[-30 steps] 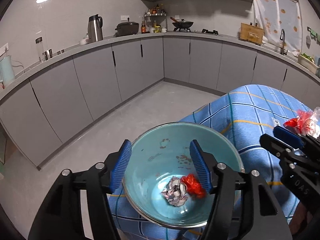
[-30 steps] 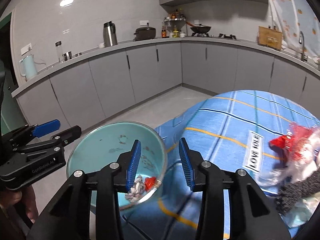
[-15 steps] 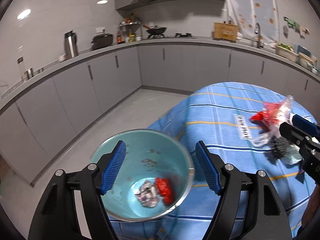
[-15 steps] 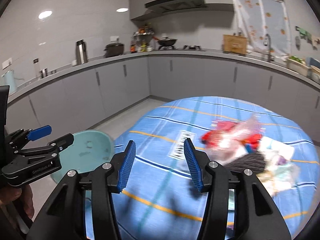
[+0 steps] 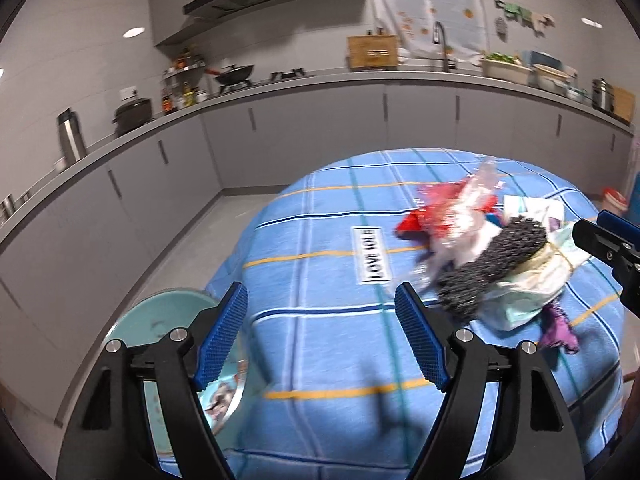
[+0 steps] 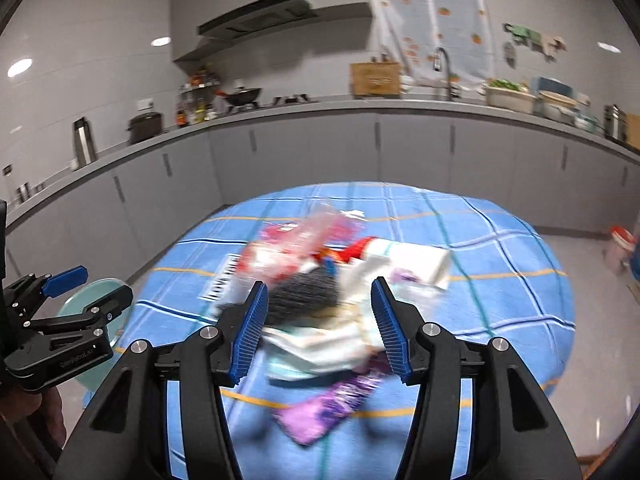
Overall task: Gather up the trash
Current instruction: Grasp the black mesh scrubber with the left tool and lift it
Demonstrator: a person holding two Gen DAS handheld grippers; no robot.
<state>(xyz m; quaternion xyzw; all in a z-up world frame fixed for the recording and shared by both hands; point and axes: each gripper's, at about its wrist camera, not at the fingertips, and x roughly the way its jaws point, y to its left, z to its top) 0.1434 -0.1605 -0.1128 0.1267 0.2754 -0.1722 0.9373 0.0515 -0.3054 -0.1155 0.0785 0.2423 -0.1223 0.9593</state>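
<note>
A trash pile (image 5: 492,252) lies on the blue checked tablecloth (image 5: 328,272): red and clear plastic, white paper, a black scouring pad (image 6: 304,296) and a purple wrapper (image 6: 336,400). My right gripper (image 6: 320,292) hovers just short of the pile. Its jaws are opening, the scouring pad shows between the tips, and the pads press on nothing. At the table's left edge my left gripper (image 5: 320,308) stands open and empty over bare cloth. The teal bowl (image 5: 160,320) sits beside its left finger with crumpled scraps (image 5: 222,396) inside.
The cloth carries a white printed label (image 5: 374,254) left of the pile. Grey cabinets and a worktop curve around behind the table, with open floor between. A red-lidded container (image 6: 622,240) stands on the floor at far right.
Both grippers have swung right, away from the bowl and toward the trash pile. Both sets of jaws stand wider than a second ago. The bowl has slid to the left edge of both views.
</note>
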